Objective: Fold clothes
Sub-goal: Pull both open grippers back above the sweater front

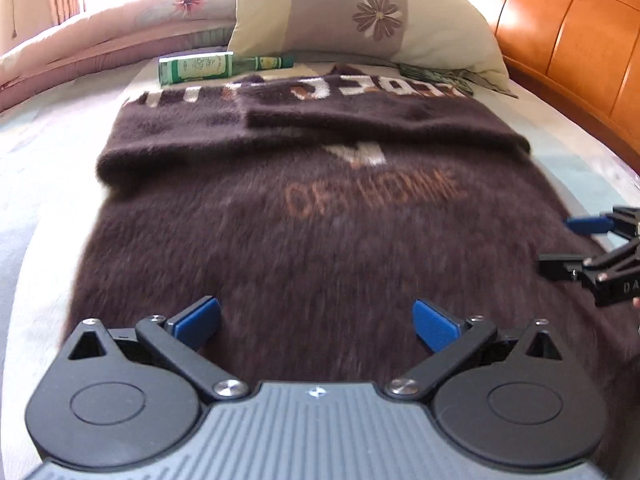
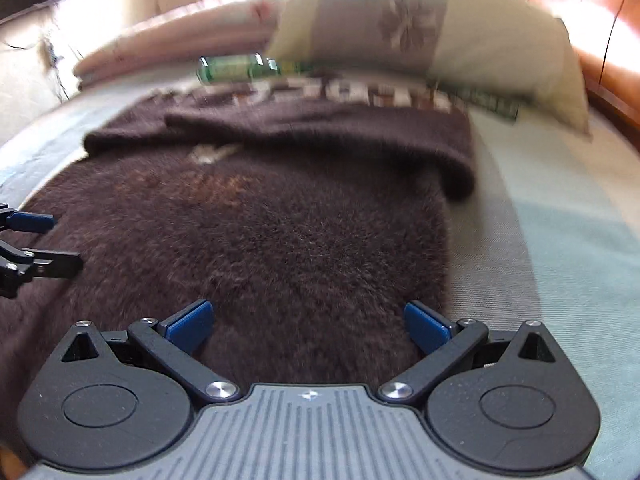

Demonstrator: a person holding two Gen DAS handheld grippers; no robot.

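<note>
Both tools, left (image 1: 316, 320) and right (image 2: 308, 322), spread wide, empty, above brown sweater (image 1: 320, 240) on bed (image 2: 540, 240)

Left black two-finger gripper with blue pads (image 1: 316, 322) and right black two-finger gripper with blue pads (image 2: 307, 326), side by side, angled downward, jaws spread wide, nothing between them.

Home bedroom: bed (image 1: 48, 152) with floral pillow (image 1: 360, 12), wooden headboard (image 1: 568, 40), folded quilt (image 1: 120, 24).

A fuzzy dark-brown sweater (image 1: 320, 248) lies flat on the bed, lettering upward, its sleeves folded across the top.
</note>
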